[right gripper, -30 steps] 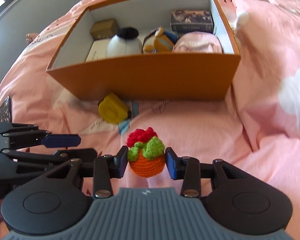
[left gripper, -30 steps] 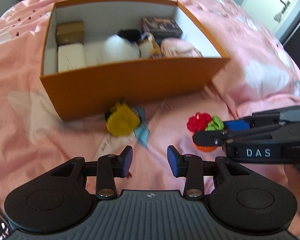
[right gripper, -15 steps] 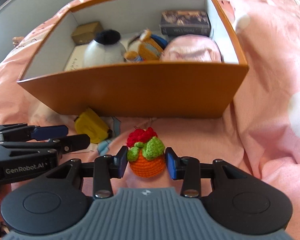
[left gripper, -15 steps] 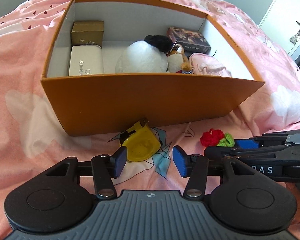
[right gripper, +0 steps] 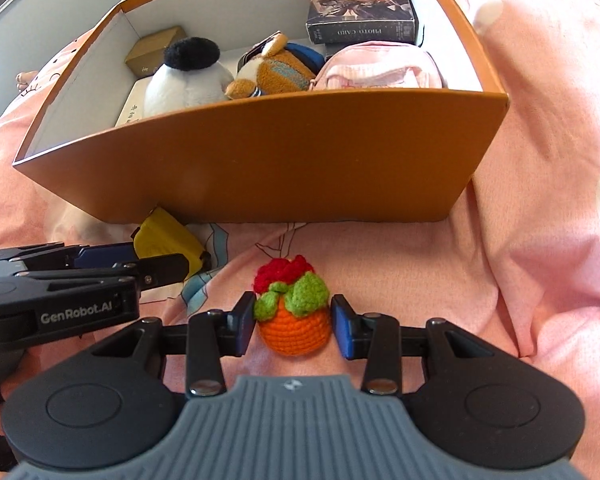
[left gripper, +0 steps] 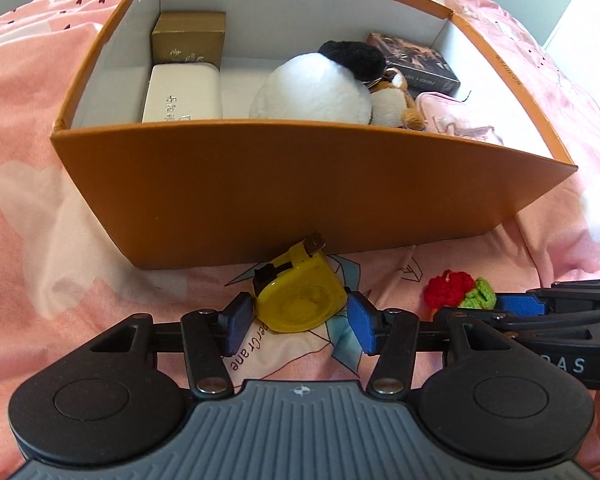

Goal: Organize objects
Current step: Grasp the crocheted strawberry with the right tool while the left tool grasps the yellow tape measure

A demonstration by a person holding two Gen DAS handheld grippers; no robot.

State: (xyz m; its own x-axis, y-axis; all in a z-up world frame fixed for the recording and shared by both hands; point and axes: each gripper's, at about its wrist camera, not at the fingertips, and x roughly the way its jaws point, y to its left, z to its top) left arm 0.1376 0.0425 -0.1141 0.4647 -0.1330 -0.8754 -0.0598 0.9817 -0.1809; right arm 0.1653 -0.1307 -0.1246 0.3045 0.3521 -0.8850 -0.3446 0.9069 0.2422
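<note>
Landmark: the open orange cardboard box (left gripper: 300, 196) on the pink printed bedspread (right gripper: 540, 240).

Left gripper (left gripper: 298, 322) has its blue pads spread wide either side of the round yellow plastic tape measure (left gripper: 300, 300), which lies on the bedspread just in front of the box's near wall. The pads look just clear of it, so nothing is held yet.

Right gripper (right gripper: 293, 326) sits partly closed around the small crocheted orange ball with green leaves and a red top (right gripper: 294, 314), in front of the box, right of the tape measure. The pads are at its sides, but whether they press is hard to tell; my guess is a light hold.

Risks, as I judge them:
- The tape measure is hard and rounded, so an off-centre close could squirt it toward the box wall.
- Its metal hook end touches the wall and could snag on the lift.
- The crochet ball squashes and may slip from a weak hold.
- The grippers are near each other, so lifting together risks a clash.
- The box interior is crowded with plush toys, small boxes and a pink pouch, so a drop could land on top and roll.
</note>
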